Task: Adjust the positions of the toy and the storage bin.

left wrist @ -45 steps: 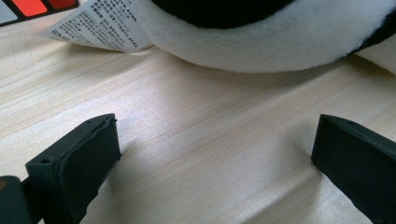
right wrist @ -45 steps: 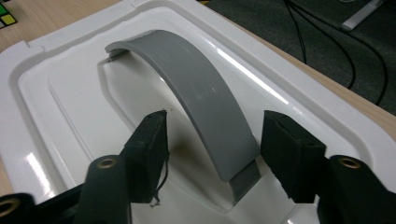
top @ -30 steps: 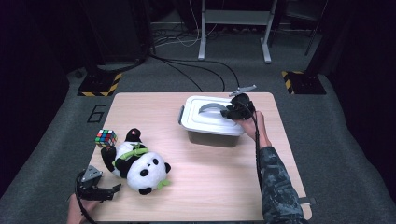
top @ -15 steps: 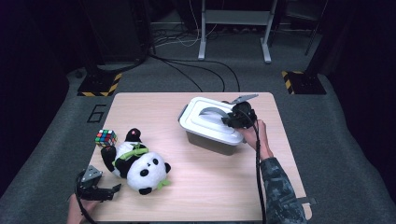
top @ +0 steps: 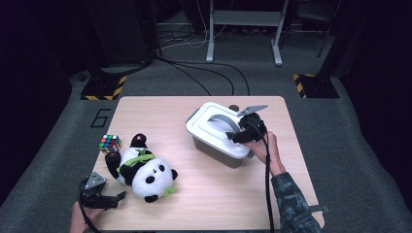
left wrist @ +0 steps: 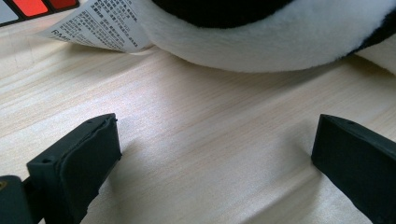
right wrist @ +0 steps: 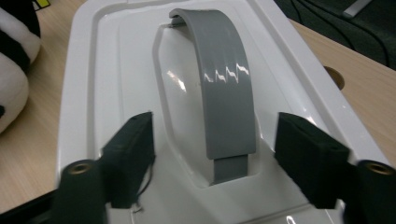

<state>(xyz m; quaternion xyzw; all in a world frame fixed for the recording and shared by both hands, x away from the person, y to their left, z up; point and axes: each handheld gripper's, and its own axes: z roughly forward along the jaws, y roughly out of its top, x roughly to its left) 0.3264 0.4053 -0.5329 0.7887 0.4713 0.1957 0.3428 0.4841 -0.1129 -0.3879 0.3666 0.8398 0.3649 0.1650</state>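
A white bin with a white lid [top: 210,127] and a grey arched handle [right wrist: 226,93] stands right of the table's middle. My right gripper [top: 234,135] hovers at the handle's near end. In the right gripper view its jaws [right wrist: 215,154] stand open on either side of the handle without touching it; they have just been opening. A panda plush [top: 145,169] lies at the front left. My left gripper [top: 118,198] rests open on the wood just in front of the plush [left wrist: 261,42], nothing between its jaws [left wrist: 215,144].
A colour cube [top: 110,143] sits behind and left of the panda. The plush's printed label [left wrist: 100,23] lies on the wood. A round hole [right wrist: 335,77] in the table [top: 204,194] shows beside the bin. Cables and stand legs lie on the floor beyond.
The bin has slid toward the near edge and turned, its right end nearer the person. The right hand moved with it. The left gripper has stayed put.
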